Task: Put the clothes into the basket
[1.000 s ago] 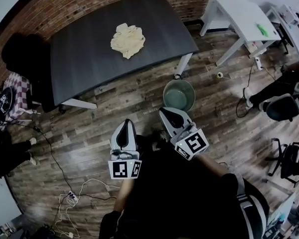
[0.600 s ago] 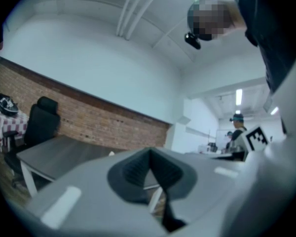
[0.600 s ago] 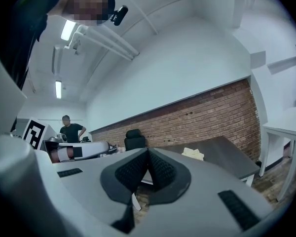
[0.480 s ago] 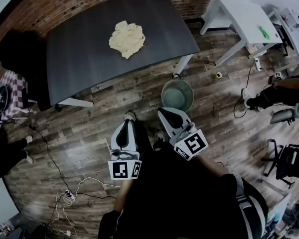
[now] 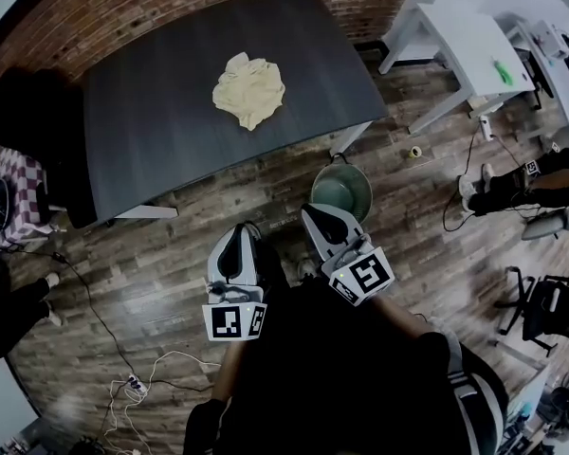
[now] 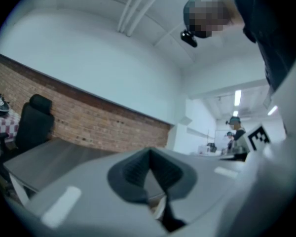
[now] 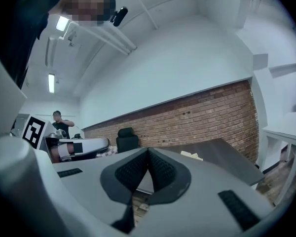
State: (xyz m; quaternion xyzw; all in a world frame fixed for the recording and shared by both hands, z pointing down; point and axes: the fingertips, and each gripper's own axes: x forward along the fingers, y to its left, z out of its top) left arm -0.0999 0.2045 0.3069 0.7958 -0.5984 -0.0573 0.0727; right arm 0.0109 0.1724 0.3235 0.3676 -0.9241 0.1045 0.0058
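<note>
The cloth [image 5: 249, 90] is cream, against a charcoal-grey table [image 5: 152, 131]. At 12 o'clock the brick wall [image 5: 133, 3] is red-brown. The plank floor [image 5: 161, 254] is mottled brown and grey. The basket [image 5: 341, 190] is dull grey-green. The left gripper [image 5: 236, 233] and right gripper [image 5: 310, 212] are pale grey with black jaws and black-and-white square markers. At 9 o'clock is a red-and-white checked fabric [image 5: 14, 183], and at 2 o'clock a white desk [image 5: 465, 41].
</note>
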